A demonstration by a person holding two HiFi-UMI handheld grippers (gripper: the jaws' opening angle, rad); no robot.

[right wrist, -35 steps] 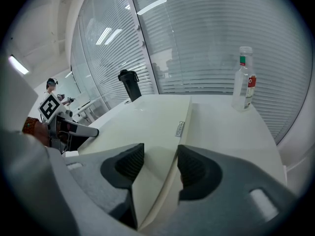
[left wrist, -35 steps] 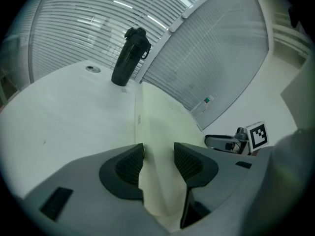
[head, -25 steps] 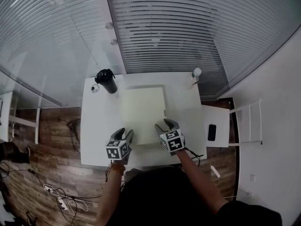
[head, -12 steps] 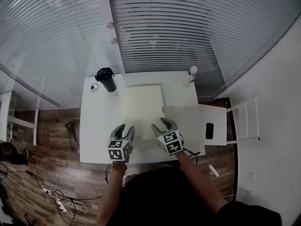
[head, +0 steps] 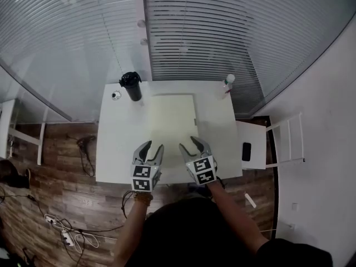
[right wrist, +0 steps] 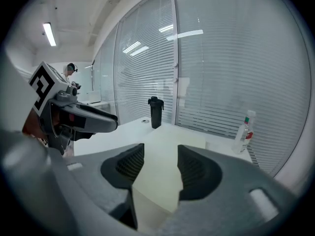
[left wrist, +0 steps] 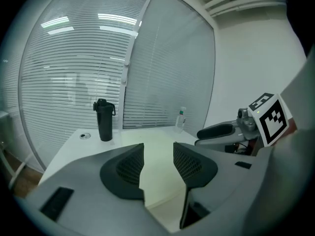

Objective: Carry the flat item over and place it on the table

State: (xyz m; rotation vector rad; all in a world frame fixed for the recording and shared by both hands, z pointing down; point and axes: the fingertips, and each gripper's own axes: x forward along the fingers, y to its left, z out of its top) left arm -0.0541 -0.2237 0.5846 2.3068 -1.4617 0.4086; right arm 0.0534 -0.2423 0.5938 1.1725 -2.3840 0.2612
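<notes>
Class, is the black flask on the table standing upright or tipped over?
Upright: the black flask stands on its base on the table, with its lid at the top.

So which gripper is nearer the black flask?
Left. The left gripper is nearly straight in front of the black flask; the right gripper sits farther to the right.

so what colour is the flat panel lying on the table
The flat panel is pale cream-yellow, against the white table; the head view shows it best.
</notes>
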